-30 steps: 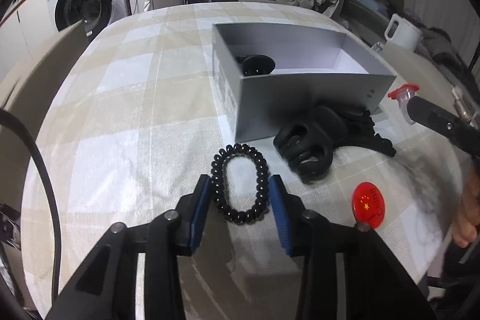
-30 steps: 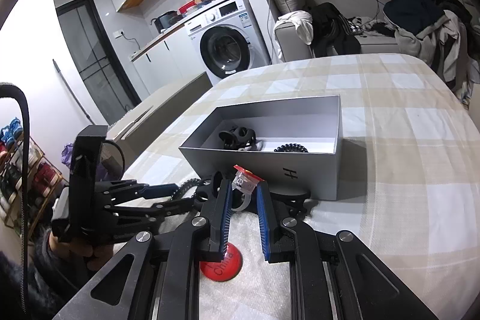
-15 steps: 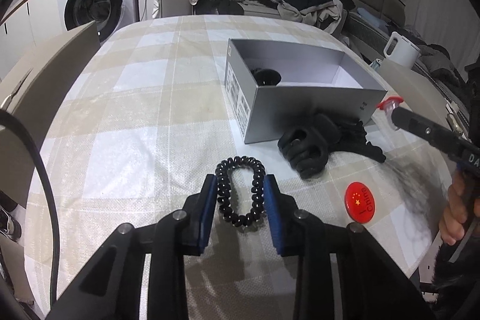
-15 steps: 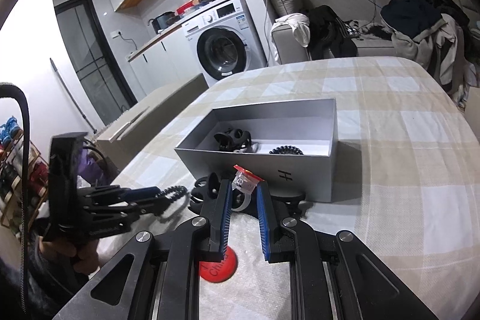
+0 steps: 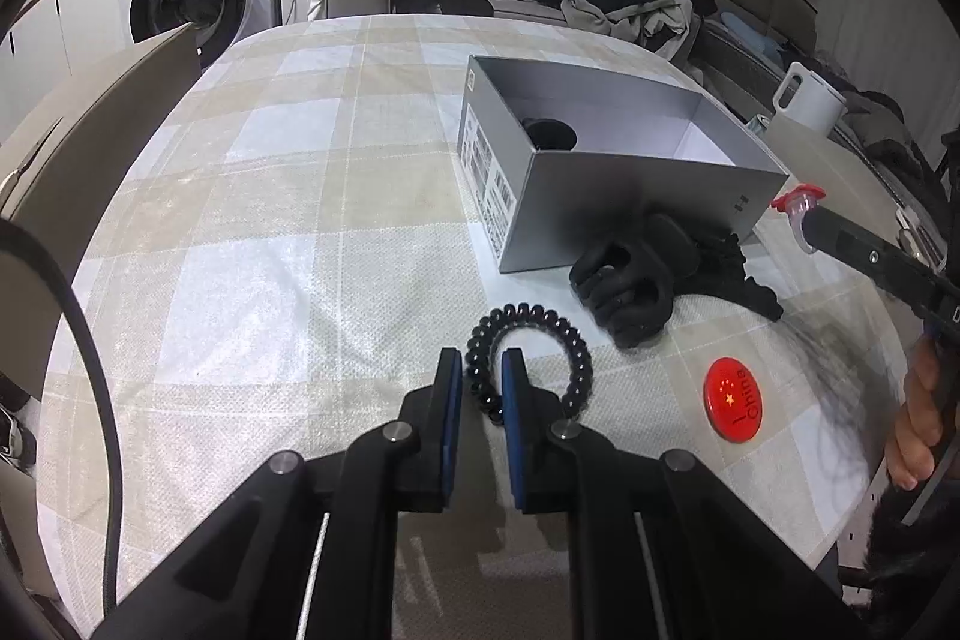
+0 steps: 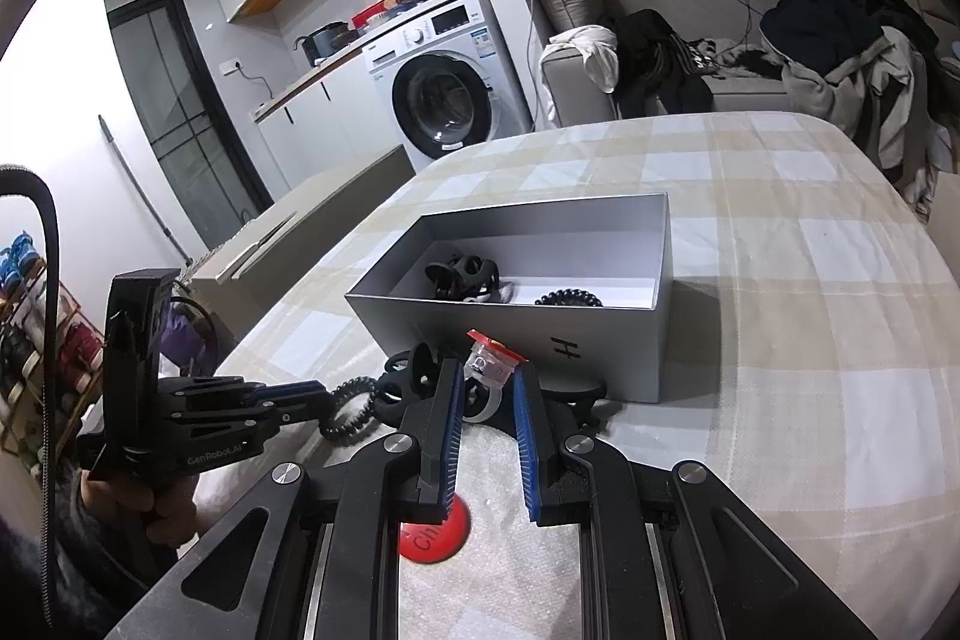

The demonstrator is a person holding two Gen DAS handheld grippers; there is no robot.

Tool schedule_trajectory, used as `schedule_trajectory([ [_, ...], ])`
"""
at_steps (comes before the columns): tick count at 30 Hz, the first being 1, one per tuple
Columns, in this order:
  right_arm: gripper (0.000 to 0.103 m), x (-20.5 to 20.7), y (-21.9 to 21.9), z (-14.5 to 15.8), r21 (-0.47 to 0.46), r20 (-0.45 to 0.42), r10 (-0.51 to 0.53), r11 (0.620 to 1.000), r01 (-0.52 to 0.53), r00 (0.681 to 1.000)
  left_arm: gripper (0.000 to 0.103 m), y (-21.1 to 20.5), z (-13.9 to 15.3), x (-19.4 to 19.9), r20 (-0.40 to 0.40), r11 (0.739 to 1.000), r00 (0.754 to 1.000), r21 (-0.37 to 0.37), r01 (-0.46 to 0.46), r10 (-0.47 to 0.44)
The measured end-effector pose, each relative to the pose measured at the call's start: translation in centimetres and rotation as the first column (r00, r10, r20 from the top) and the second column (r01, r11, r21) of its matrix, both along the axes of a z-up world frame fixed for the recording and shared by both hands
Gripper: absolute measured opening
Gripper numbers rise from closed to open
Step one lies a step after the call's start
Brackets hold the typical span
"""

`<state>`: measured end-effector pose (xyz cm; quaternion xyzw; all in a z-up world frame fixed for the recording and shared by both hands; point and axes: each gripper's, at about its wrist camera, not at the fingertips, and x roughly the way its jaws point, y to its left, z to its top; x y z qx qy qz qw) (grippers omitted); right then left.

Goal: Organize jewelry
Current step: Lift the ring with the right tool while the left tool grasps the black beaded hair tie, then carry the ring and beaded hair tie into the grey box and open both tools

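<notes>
My left gripper (image 5: 482,363) is shut on the near left side of a black spiral hair tie (image 5: 528,352) that lies on the checked tablecloth; both also show in the right wrist view, the gripper (image 6: 321,397) and the tie (image 6: 351,409). My right gripper (image 6: 486,379) is shut on a small clear ring with a red top (image 6: 489,361), held just in front of the grey open box (image 6: 606,340). The box (image 5: 630,196) holds a black claw clip (image 6: 462,274) and another spiral tie (image 6: 569,298).
A large black claw clip (image 5: 630,280) and a dark hair piece (image 5: 738,274) lie against the box's near wall. A red China badge (image 5: 733,399) lies to the right. A white mug (image 5: 807,97) stands beyond the table. A beige carton (image 5: 90,130) stands left of the table.
My left gripper has closed from around the whole spiral hair tie onto its left side. My right gripper has held still with the ring.
</notes>
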<state>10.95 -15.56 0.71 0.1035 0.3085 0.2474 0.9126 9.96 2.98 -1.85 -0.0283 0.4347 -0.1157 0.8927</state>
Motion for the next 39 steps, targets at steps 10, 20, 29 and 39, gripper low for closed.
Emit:
schedule_trajectory([
  [10,0.016,0.0,-0.2,0.2,-0.001,0.006,-0.003,1.0,0.003,1.0,0.005,-1.2,-0.3,0.4,0.017,0.998,1.0,0.058,0.007,-0.008],
  [20,0.015,0.0,-0.6,0.9,0.003,0.03,-0.01,1.0,0.01,1.0,0.005,-0.1,3.7,-0.9,0.157,1.0,0.988,-0.029,-0.006,0.01],
  [29,0.016,1.4,-1.5,2.3,0.03,0.052,-0.036,0.999,0.035,0.998,0.005,-1.5,6.2,1.2,0.266,0.995,0.964,-0.1,0.023,0.005],
  [39,0.015,4.3,-1.7,2.4,0.047,0.019,-0.042,0.998,0.041,0.999,0.005,-3.6,5.2,5.3,0.257,0.997,0.966,-0.051,0.053,-0.039],
])
